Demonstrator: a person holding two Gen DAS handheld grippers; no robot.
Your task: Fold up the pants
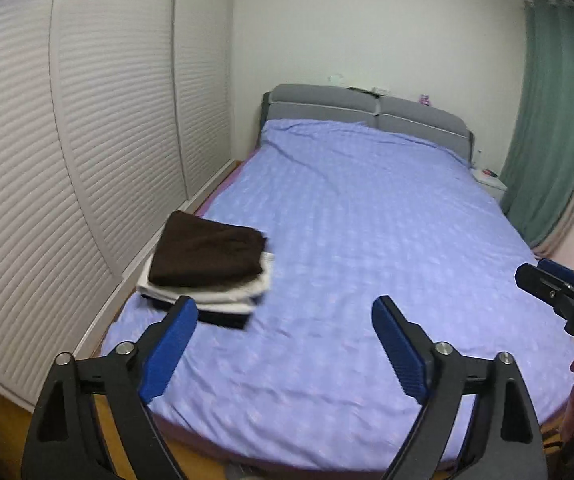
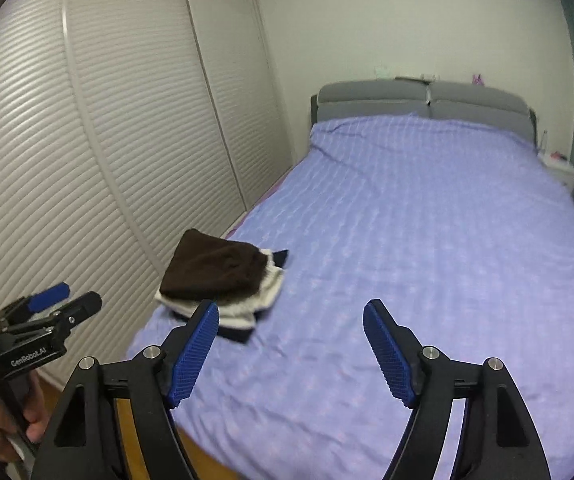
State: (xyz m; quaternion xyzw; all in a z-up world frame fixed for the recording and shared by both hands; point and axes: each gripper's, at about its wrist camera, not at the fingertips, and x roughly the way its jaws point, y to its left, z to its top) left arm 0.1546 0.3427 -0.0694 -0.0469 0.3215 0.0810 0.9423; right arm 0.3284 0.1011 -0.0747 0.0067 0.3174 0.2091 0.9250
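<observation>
1. Fingers of the left gripper (image 1: 285,312) are spread wide with nothing between them; the blue pads (image 1: 169,354) hang above the foot end of the bed (image 1: 367,240).
2. Fingers of the right gripper (image 2: 291,316) are likewise wide apart and hold nothing, hanging over the same end of the bed.
3. Folded brown pants (image 1: 209,254) lie on top of a stack of folded white and dark clothes (image 1: 223,300) near the bed's left edge, toward the foot end, ahead and left of both grippers and apart from them.
4. Bed cover is lavender, with light wrinkles near the grey headboard (image 1: 367,110).
5. White slatted wardrobe doors (image 1: 87,120) run along the left of the bed; a green curtain (image 1: 547,120) hangs to the right.
6. A small white nightstand (image 1: 489,182) stands beside the headboard on the right.
</observation>
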